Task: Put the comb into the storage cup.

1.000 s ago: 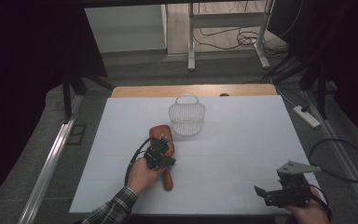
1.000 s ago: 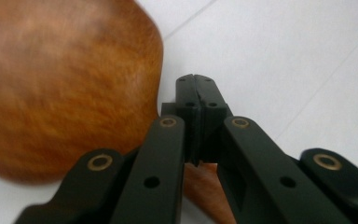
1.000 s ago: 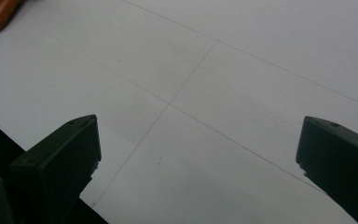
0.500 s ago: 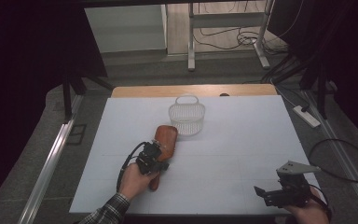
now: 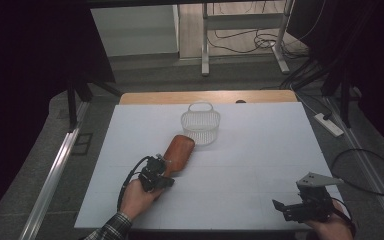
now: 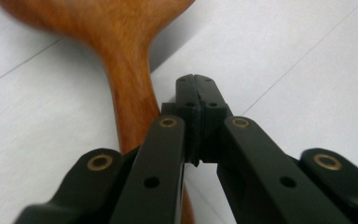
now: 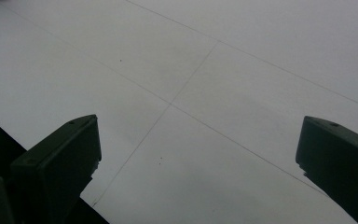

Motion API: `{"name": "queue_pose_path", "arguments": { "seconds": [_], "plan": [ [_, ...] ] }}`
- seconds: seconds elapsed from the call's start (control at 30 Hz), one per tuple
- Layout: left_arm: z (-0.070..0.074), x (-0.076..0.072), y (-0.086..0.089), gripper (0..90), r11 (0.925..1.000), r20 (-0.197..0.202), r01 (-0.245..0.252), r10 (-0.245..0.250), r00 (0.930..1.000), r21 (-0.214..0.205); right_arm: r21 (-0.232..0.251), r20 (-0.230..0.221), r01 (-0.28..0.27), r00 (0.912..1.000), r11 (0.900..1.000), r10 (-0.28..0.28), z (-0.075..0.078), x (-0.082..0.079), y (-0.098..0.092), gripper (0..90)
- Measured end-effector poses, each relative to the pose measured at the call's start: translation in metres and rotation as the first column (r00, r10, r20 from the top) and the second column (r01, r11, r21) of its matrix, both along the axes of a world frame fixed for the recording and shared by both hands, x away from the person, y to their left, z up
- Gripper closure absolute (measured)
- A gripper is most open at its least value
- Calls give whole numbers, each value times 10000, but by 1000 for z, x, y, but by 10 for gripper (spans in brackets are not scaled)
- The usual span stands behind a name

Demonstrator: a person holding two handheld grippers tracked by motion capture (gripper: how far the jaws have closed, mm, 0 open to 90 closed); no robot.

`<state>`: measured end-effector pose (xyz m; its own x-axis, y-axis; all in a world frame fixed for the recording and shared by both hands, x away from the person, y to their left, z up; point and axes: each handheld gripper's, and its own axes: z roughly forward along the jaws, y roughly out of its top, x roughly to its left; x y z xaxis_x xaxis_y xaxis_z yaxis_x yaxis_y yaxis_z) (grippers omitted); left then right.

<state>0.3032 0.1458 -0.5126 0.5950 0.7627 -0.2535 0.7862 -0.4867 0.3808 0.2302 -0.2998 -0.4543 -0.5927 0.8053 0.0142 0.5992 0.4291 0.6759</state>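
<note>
No readable text, label, brand, number or sign appears anywhere in these views

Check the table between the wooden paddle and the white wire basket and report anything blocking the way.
Nothing visible blocks it. The wooden paddle lies with its broad end just short of the white wire basket, with bare white table around them. The shut left gripper sits beside the paddle's handle.
</note>
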Motion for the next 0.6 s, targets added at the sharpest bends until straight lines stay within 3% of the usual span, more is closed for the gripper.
{"name": "queue_pose_path", "arguments": {
  "seconds": [0.4, 0.6],
  "plan": [
    [2, -5, 16, 888, 9997, 214, -243, 243, 9995, 28, -19, -21, -1, 10000, 10000, 1, 0, 0, 0, 0],
    [8, -10, 16, 856, 9998, 607, -114, 123, 9981, -160, -11, -6, 3, 10000, 10000, -3, 0, 0, 0, 0]
  ]
}}
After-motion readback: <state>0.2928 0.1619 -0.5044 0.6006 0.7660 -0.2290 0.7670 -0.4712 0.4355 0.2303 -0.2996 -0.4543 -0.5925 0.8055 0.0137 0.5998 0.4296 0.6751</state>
